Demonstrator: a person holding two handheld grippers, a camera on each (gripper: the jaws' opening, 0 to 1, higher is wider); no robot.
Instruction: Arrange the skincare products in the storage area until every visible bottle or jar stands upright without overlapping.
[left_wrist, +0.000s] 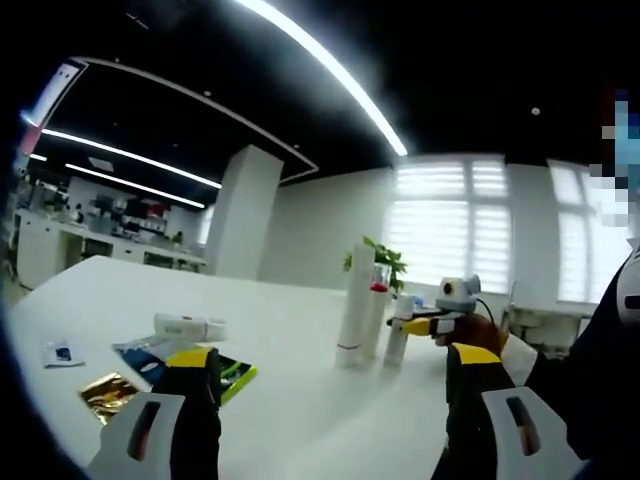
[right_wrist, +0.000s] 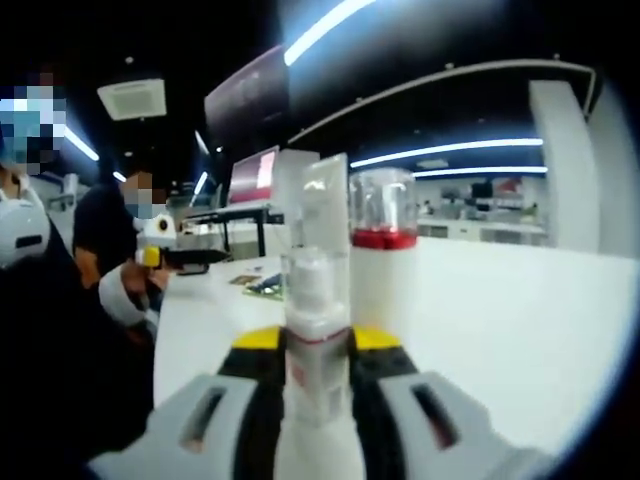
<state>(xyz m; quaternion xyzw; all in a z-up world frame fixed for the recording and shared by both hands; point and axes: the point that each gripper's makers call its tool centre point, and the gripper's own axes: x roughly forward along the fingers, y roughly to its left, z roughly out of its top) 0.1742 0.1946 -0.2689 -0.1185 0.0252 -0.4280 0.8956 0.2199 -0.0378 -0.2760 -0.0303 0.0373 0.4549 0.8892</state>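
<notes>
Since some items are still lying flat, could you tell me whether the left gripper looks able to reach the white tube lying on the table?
Probably yes. The left gripper is open and holds nothing, and the white tube lies ahead with bare table between them.

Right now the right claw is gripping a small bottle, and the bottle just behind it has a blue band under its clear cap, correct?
Not quite. The band under the clear cap is red, not blue, as the right gripper view shows. The rest holds: the right claw is shut on the small bottle, with the capped bottle just behind it.
</notes>
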